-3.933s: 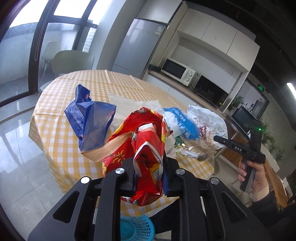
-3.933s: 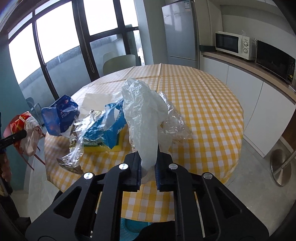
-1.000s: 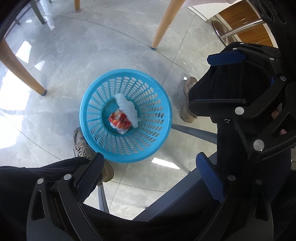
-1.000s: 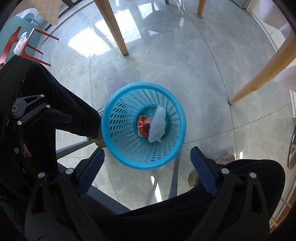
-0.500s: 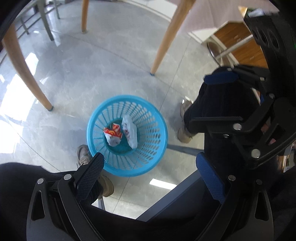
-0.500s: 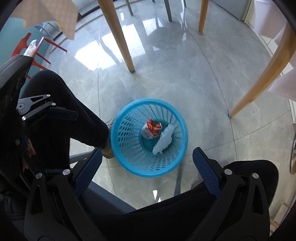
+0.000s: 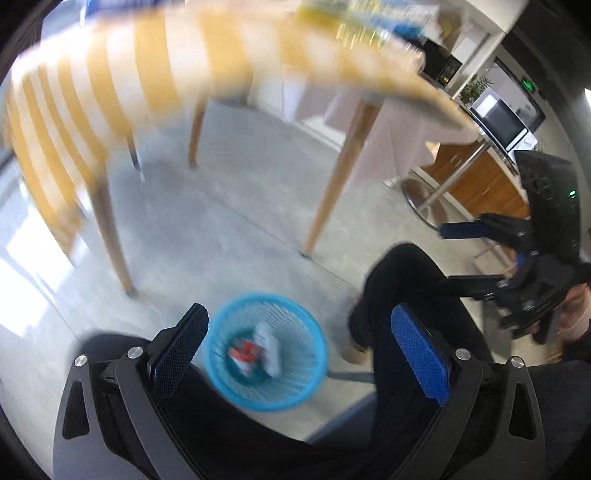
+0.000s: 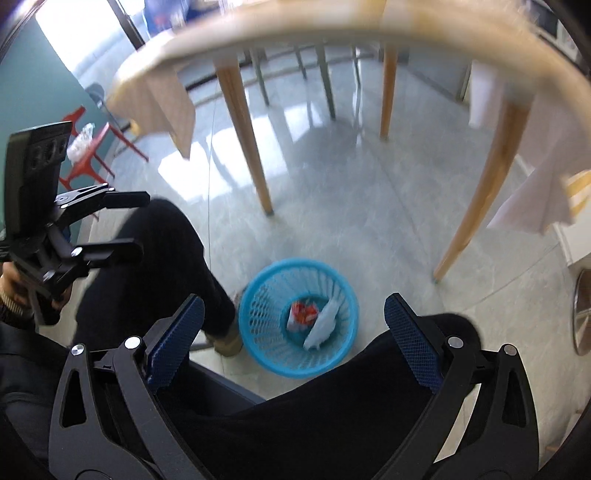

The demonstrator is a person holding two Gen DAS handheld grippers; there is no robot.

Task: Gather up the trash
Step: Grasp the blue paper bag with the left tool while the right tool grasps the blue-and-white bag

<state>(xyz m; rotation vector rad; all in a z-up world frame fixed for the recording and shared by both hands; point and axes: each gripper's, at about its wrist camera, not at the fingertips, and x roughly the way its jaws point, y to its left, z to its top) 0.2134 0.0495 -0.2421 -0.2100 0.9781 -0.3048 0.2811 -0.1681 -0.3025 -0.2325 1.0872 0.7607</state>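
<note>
The left gripper and right gripper are held wide and empty, tilted up since a moment ago (the tabletop edge is now seen). The red wrapper and white bag lie in the blue basket.

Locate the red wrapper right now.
The red wrapper lies inside the blue basket on the floor, left of the white plastic bag, between the person's legs.

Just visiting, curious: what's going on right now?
Left gripper open, empty. Right gripper open, empty. Red wrapper and white bag lie in blue basket. Nothing blocking.
</note>
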